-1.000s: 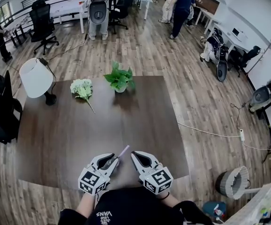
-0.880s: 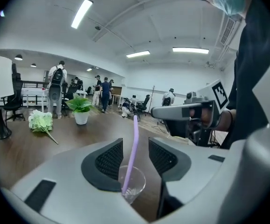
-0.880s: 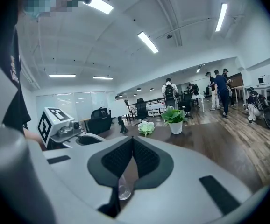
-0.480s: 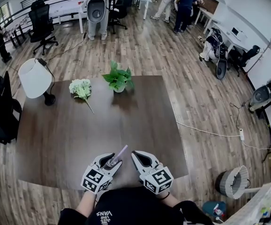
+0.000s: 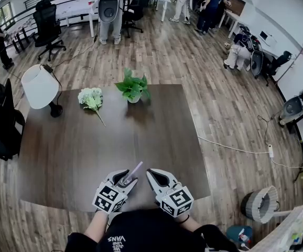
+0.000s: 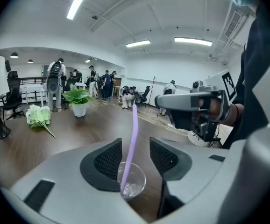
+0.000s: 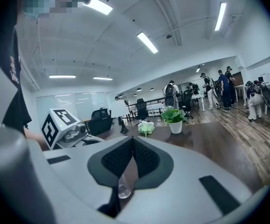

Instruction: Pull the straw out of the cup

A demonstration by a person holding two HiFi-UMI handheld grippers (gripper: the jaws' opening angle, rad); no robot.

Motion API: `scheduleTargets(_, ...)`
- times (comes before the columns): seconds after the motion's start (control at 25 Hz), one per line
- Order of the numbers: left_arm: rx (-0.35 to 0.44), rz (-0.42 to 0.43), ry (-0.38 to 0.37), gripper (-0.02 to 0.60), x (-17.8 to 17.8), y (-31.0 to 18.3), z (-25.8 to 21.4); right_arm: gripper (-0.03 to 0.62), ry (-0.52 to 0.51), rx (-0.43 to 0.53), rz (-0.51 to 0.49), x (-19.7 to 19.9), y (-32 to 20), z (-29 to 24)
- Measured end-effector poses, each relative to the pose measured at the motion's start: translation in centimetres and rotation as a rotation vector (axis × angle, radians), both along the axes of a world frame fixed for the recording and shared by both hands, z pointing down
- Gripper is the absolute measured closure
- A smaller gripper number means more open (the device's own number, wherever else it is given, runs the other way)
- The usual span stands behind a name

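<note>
A clear plastic cup (image 6: 132, 183) stands on the dark table near its front edge, with a purple straw (image 6: 134, 139) leaning up out of it. My left gripper (image 6: 136, 156) has its jaws around the cup and they are opening; the pads (image 6: 109, 158) stand off the cup wall. In the head view the cup (image 5: 126, 182) and straw (image 5: 136, 170) sit between the left gripper's (image 5: 123, 180) jaws. My right gripper (image 5: 150, 173) rests just right of it, shut and holding nothing. In the right gripper view its tips (image 7: 132, 142) meet, and the cup (image 7: 123, 189) shows below them.
A potted plant (image 5: 133, 90), a bunch of white flowers (image 5: 92, 98) and a white lamp (image 5: 40, 88) stand at the table's far side. The table's front edge (image 5: 62, 206) is right by the grippers. Office chairs and people fill the floor beyond.
The left gripper's jaws have spread apart from the cup and the gripper has dipped a little. The straw stays in the cup. The right gripper has not moved.
</note>
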State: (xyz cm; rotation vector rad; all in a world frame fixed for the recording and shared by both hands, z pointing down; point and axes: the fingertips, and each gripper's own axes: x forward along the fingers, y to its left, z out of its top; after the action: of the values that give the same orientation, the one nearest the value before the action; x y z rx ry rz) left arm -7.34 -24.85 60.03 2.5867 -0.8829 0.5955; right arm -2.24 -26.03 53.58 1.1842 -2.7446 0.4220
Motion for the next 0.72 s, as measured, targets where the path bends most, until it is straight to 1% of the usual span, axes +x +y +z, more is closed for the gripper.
scheduleTargets(0.24, -0.02, -0.016, -0.044, 0.405, -0.05, -0.26, 0.61, 0.577, 0.006, 0.001, 0.01, 0.48, 0.04, -0.2)
scheduleTargets(0.44, -0.029, -0.02, -0.042, 0.406, -0.08, -0.31, 0.78, 0.577, 0.005, 0.001, 0.007, 0.38, 0.12, -0.09)
scheduleTargets(0.56, -0.028, -0.024, -0.056, 0.41, -0.09, -0.33, 0.94, 0.577, 0.006, 0.003, 0.004, 0.34, 0.18, -0.14)
scheduleTargets(0.72, -0.028, -0.033, -0.06, 0.434, -0.06, -0.42, 1.03, 0.577, 0.008, 0.005, 0.001, 0.38, 0.24, -0.2)
